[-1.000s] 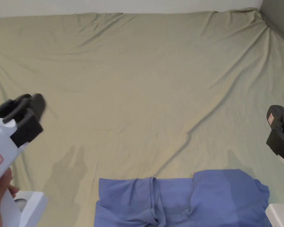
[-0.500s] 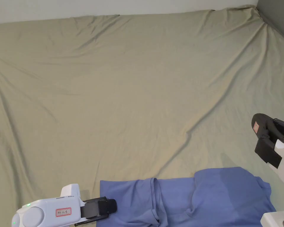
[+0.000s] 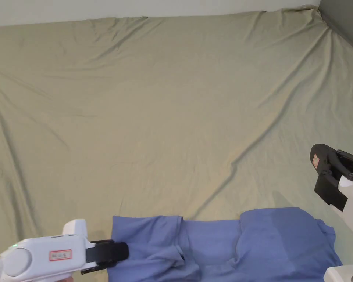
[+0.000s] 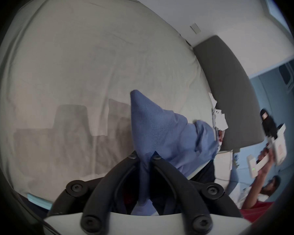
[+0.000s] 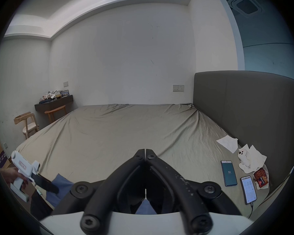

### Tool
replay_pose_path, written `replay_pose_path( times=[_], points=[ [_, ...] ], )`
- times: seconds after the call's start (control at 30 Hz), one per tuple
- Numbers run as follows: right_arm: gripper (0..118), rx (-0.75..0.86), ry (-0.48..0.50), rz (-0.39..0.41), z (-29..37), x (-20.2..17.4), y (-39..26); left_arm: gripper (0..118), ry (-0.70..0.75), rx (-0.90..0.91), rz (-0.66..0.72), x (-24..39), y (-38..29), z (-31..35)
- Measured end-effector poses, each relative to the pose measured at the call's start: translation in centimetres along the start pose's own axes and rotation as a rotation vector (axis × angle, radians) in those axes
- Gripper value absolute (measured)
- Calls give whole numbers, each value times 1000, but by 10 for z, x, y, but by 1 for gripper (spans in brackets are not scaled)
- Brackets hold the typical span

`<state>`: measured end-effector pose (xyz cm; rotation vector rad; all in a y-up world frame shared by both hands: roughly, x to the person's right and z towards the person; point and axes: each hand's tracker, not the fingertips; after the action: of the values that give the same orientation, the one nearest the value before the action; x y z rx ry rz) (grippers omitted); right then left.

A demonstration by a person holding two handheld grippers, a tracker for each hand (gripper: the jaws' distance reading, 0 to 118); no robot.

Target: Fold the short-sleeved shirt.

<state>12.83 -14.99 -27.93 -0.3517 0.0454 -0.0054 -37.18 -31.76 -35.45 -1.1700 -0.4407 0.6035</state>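
Left gripper sticker: white with a red border, on the white body; its characters are too small and blurred to read.
Right gripper sticker: small and red-edged, on the black jaw; nothing legible.
Teal phone: lit screen, lying on the bed sheet beside the headboard.
White-screen phone: rows of tiny print, too small to read.
Snack packet: red-brown wrapper on a tissue; the printing is unreadable.
Purple box: pale lettering, too blurred to read.
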Motion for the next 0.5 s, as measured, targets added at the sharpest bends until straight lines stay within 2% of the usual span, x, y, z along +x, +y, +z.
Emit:
replay_pose_path(
  times=[0.07,0.1,0.13,0.2,0.27,0.37,0.5],
  points=[
    [0,2,0,0,1,0,1,9,-61,27,73,-15,7,23],
    [0,2,-2,2,1,1,1,9,-37,42,73,-21,11,36],
    [0,2,-3,4,1,1,1,9,9,61,61,-22,15,49],
    [0,-2,-2,2,0,1,0,9,173,80,-74,-17,21,75],
    [0,-9,5,-1,-3,1,-2,8,271,80,-100,-21,29,99],
    [0,-14,12,4,-5,-3,-3,8,316,132,-47,-23,39,132],
    [0,-22,25,2,-9,-7,-3,8,398,104,-165,8,40,138]
  ],
)
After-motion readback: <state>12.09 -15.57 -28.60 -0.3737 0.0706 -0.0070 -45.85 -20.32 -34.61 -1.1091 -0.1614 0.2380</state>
